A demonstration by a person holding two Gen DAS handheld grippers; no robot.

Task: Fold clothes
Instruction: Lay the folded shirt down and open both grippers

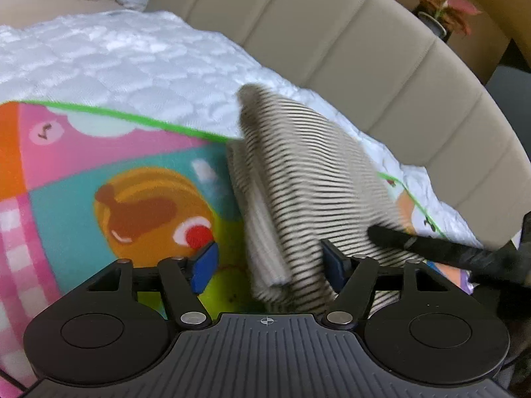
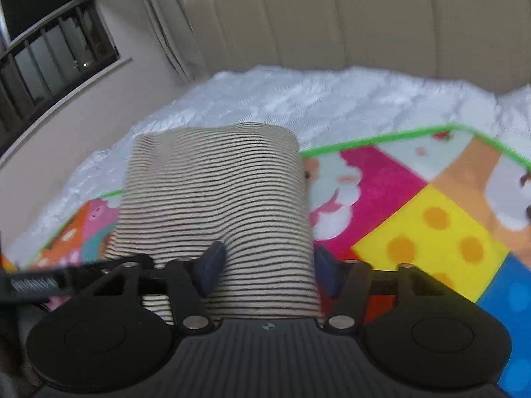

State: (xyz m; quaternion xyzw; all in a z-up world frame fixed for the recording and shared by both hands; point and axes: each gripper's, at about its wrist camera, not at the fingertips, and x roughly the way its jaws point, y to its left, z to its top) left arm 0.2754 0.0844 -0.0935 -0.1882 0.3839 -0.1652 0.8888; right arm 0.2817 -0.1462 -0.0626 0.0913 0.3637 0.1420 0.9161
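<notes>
Before you stands the beige padded headboard (image 1: 381,76) with its vertical channels, and below it the white quilted bed cover (image 1: 116,63), puffy and crinkled. On that cover lies the bright cartoon-printed play mat (image 1: 99,172) with a green border, smooth and flat. The black-and-cream striped knit garment (image 2: 215,205) lies folded on the mat, its far end reaching past the green border onto the quilt.

Your left view alone shows potted plants (image 1: 444,6) with red and green leaves past the headboard, and the garment's ribbed folded edge. Your right view alone shows a dark railing (image 2: 49,59) and curtains.

Your left gripper (image 1: 268,267) has its blue fingers spread, the garment's near corner lying between them. Your right gripper (image 2: 265,272) also stands released, fingers straddling the garment's near end without visibly pinching it.
</notes>
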